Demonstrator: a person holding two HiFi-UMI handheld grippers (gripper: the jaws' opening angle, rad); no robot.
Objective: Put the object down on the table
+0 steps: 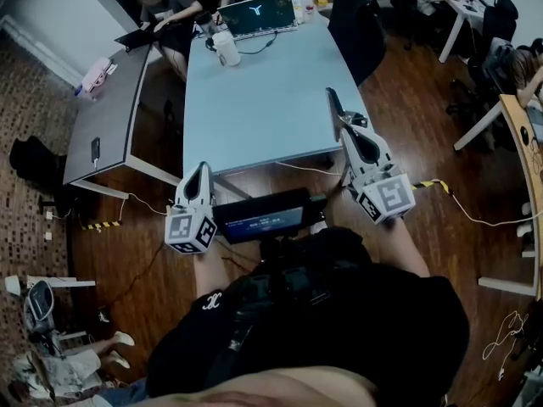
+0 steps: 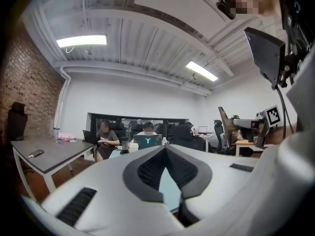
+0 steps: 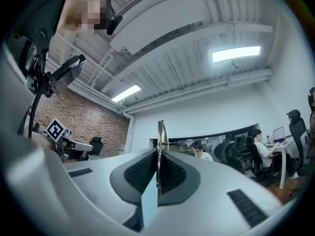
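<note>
My right gripper (image 1: 349,136) is shut on a thin, dark flat object (image 1: 333,109) that sticks up past its tips, above the near right corner of the light blue table (image 1: 263,100). In the right gripper view the object (image 3: 161,134) shows as a narrow upright blade pinched between the pads, with my right gripper (image 3: 158,154) closed tight around it. My left gripper (image 1: 198,179) hovers at the table's near left corner. Its tips meet in the left gripper view and my left gripper (image 2: 165,148) holds nothing.
At the table's far end stand a laptop (image 1: 257,15) and a white cup (image 1: 226,47), with people seated there. A dark side table (image 1: 106,117) lies to the left and a black chair (image 1: 355,19) to the right. A small screen (image 1: 261,214) hangs at my chest.
</note>
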